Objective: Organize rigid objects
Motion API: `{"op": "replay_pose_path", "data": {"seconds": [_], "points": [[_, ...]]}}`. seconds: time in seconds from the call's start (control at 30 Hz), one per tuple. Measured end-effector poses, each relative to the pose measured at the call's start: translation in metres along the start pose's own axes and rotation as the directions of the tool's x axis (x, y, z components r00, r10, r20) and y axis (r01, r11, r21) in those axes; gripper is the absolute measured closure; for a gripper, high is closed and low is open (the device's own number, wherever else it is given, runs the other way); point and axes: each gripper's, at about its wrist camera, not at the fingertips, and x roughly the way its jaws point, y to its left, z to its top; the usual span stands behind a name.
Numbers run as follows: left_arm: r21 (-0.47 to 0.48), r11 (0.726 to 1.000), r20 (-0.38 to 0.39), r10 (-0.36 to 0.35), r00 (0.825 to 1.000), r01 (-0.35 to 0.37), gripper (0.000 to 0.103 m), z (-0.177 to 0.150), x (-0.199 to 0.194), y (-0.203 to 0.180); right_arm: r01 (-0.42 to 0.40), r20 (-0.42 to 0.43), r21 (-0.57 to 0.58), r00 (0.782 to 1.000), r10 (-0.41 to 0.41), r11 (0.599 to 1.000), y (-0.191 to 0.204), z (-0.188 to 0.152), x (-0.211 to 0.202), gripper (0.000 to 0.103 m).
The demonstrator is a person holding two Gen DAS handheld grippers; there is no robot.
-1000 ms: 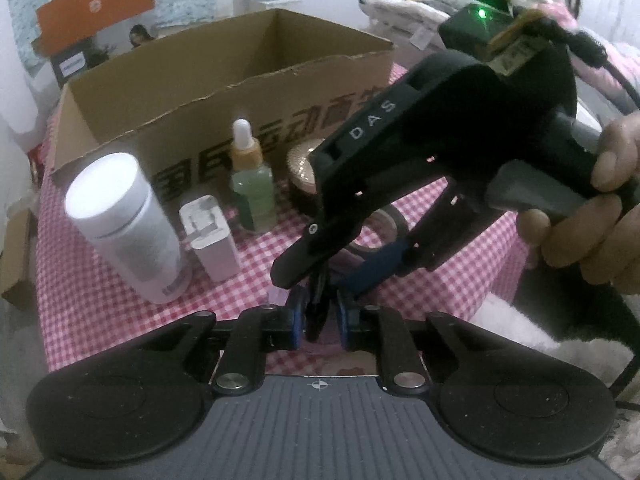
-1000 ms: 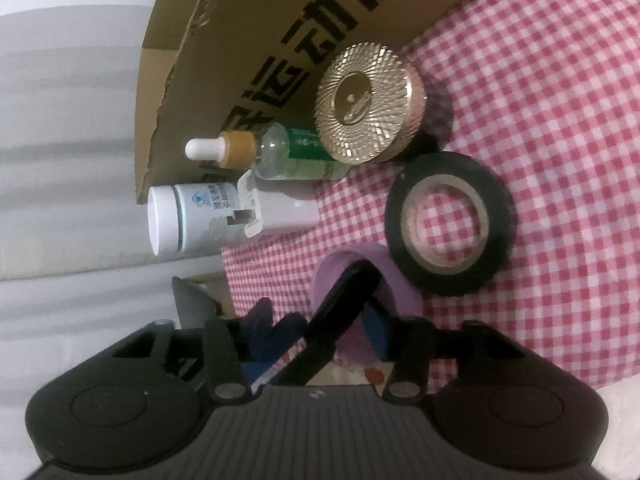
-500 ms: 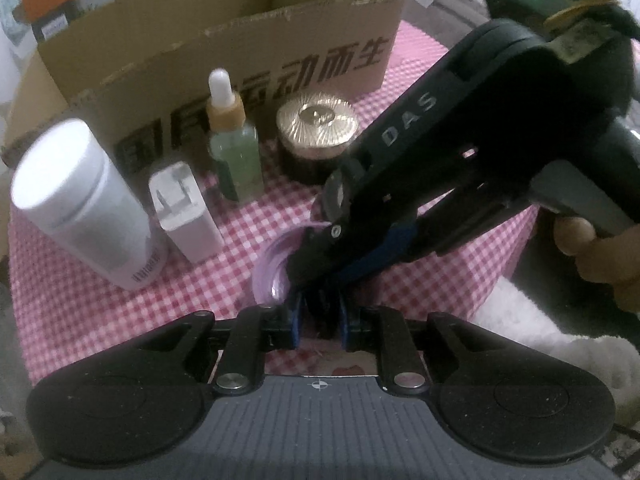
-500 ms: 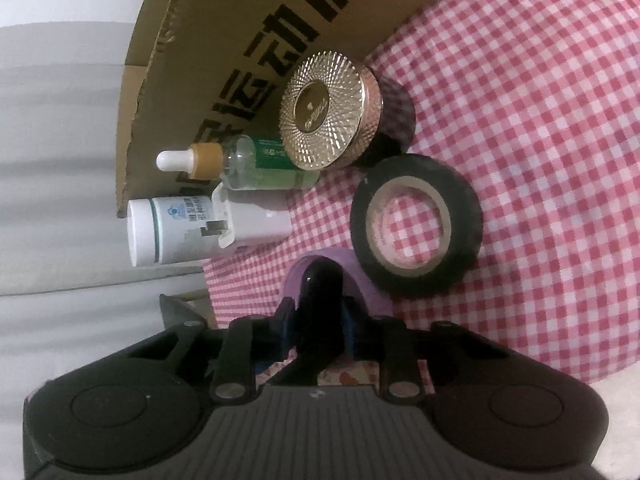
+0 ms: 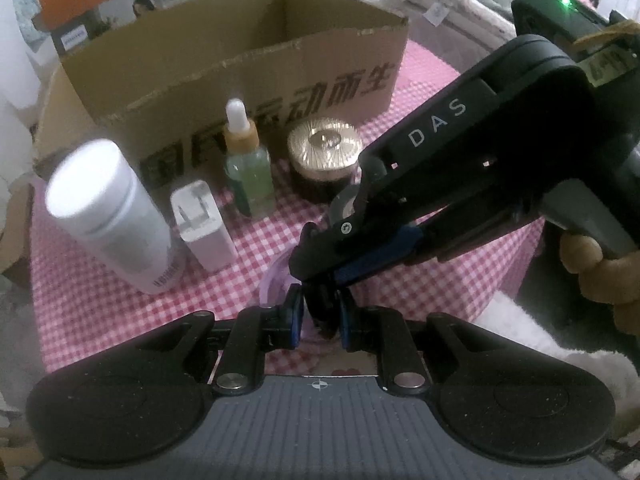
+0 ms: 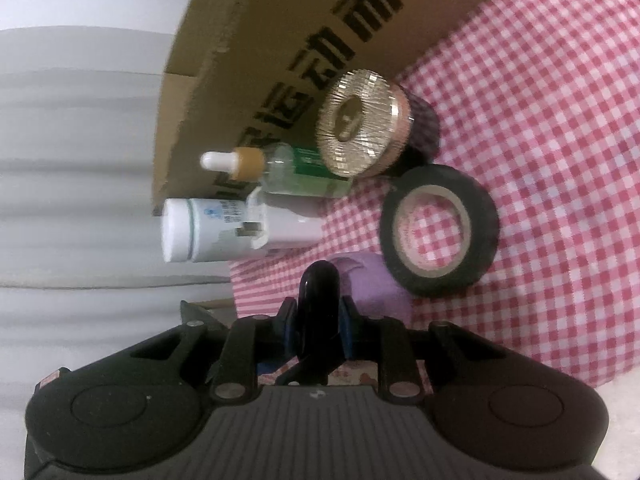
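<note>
On the pink checked cloth stand a white bottle, a white charger, a green dropper bottle and a gold-lidded jar, before an open cardboard box. A black tape roll lies flat by the jar. My left gripper is shut around the tip of the right gripper's finger, beside a purple object. My right gripper is shut on a black rounded part, seemingly the left gripper's finger, just in front of the purple object.
The right gripper's black body and the hand holding it fill the right side of the left wrist view. Bedding lies behind the box. The table's near edge drops to a white fluffy surface at the right.
Both grippers have drawn together over the purple object. The right gripper's jaws, wider a second ago, have closed on the black part. The left view has risen and pulled back slightly.
</note>
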Motion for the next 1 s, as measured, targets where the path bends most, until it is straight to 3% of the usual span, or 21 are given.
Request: {"op": "replay_pose_path", "data": {"seconds": [0.27, 0.53, 0.77, 1.0], "points": [[0.000, 0.998, 0.113, 0.067, 0.991, -0.067, 0.086, 0.006, -0.040, -0.010, -0.041, 0.079, -0.127, 0.996, 0.052, 0.991, 0.036, -0.026, -0.030, 0.079], [-0.031, 0.992, 0.238, 0.126, 0.963, -0.122, 0.086, 0.039, -0.081, 0.005, -0.082, 0.135, -0.275, 0.983, 0.123, 0.958, 0.094, -0.029, -0.058, 0.078], [-0.077, 0.992, 0.230, 0.112, 0.967, -0.097, 0.086, 0.092, -0.083, 0.047, -0.119, 0.122, -0.346, 0.978, 0.171, 0.930, 0.141, 0.031, -0.060, 0.078], [-0.123, 0.987, 0.115, 0.115, 0.987, -0.101, 0.086, 0.140, -0.038, 0.090, -0.091, 0.061, -0.294, 0.992, 0.114, 0.951, 0.154, 0.106, -0.019, 0.078]]}}
